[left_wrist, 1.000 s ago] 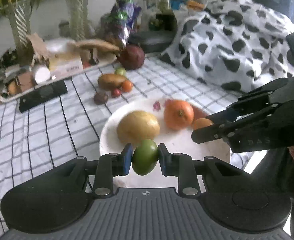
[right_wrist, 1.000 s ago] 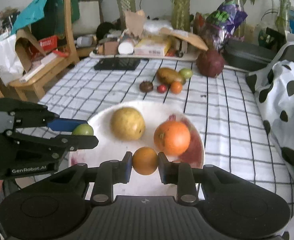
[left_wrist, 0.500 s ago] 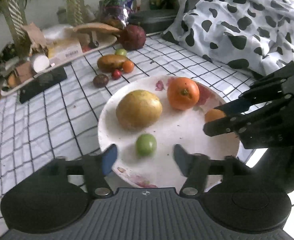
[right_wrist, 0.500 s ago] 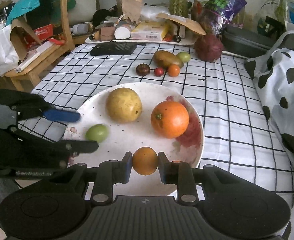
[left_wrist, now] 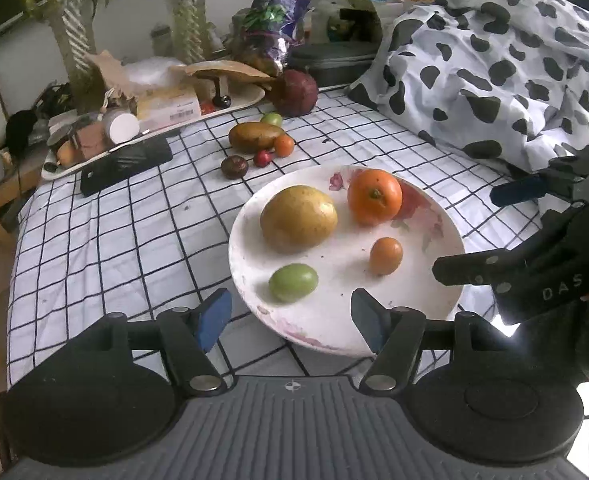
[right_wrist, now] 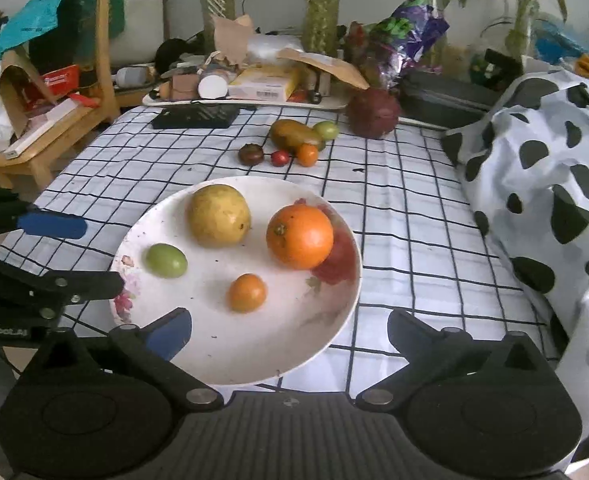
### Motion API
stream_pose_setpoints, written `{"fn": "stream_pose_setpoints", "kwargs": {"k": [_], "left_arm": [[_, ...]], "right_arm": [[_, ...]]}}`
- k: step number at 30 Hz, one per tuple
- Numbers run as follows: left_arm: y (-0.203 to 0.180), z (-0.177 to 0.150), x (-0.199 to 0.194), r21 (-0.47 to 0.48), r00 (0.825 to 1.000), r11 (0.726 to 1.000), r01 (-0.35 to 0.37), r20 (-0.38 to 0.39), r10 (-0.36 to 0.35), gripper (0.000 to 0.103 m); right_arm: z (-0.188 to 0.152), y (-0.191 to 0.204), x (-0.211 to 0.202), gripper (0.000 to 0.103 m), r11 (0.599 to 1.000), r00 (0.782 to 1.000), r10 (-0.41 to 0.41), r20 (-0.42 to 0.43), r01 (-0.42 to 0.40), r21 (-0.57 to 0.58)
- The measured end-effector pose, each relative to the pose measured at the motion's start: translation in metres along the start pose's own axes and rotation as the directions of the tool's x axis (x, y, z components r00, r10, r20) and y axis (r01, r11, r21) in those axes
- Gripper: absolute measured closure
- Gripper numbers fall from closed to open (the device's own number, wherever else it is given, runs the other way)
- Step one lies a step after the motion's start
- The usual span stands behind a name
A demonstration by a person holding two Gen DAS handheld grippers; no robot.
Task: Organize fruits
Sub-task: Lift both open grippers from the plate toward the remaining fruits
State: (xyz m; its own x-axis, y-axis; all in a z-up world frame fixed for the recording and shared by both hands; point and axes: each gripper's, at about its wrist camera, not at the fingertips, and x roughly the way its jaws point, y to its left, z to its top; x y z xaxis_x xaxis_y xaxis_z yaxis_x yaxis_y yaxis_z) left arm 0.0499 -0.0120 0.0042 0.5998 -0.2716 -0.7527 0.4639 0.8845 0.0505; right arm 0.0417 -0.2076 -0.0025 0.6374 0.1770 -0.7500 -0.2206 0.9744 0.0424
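Observation:
A white flowered plate [left_wrist: 342, 280] [right_wrist: 286, 344] lies on the checked cloth. On it are a big yellow fruit [left_wrist: 298, 220] [right_wrist: 218, 216], an orange [left_wrist: 374, 196] [right_wrist: 299, 236], a small orange fruit [left_wrist: 386, 255] [right_wrist: 247, 293] and a small green fruit [left_wrist: 293, 282] [right_wrist: 166, 260]. My left gripper [left_wrist: 290, 316] [right_wrist: 78, 254] stands open just short of the green fruit, holding nothing. The right gripper [right_wrist: 290, 328] [left_wrist: 478, 232] has its jaws opening wide at the plate's near rim. The small orange fruit rests free ahead of them.
Farther back on the cloth lie a brownish mango [left_wrist: 254, 136], several small fruits [left_wrist: 263, 157] and a large dark red fruit [left_wrist: 294, 92]. A black flat device [left_wrist: 126, 164] and a cluttered tray [left_wrist: 230, 104] sit behind. A cow-patterned blanket [left_wrist: 494, 60] borders the right side.
The left gripper let go of the green fruit, which now lies on the plate, and drew back a little. The right gripper released the small orange fruit onto the plate and spread wide.

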Motion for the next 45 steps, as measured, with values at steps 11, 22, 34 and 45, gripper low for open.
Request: {"fn": "stream_pose_setpoints", "kwargs": {"k": [11, 22, 34, 45], "left_arm": [[0.002, 0.001, 0.005, -0.022, 1.000, 1.000, -0.011, -0.014, 0.011, 0.039], [0.004, 0.005, 0.004, -0.039, 1.000, 0.999, -0.008, -0.002, 0.008, 0.039], [0.014, 0.024, 0.015, -0.042, 1.000, 0.999, -0.005, 0.030, 0.006, 0.039], [0.037, 0.048, 0.040, -0.062, 0.998, 0.998, -0.021, 0.055, 0.024, 0.039]], "right_arm": [[0.001, -0.004, 0.005, 0.000, 0.998, 0.998, -0.066, -0.008, 0.066, 0.012], [0.002, -0.005, 0.004, 0.000, 0.997, 0.997, -0.079, 0.001, 0.079, 0.023], [0.010, -0.013, 0.010, 0.000, 0.995, 0.996, -0.090, 0.010, 0.089, 0.050], [0.029, -0.027, 0.021, 0.000, 0.989, 0.990, -0.132, 0.055, 0.128, 0.072]]}}
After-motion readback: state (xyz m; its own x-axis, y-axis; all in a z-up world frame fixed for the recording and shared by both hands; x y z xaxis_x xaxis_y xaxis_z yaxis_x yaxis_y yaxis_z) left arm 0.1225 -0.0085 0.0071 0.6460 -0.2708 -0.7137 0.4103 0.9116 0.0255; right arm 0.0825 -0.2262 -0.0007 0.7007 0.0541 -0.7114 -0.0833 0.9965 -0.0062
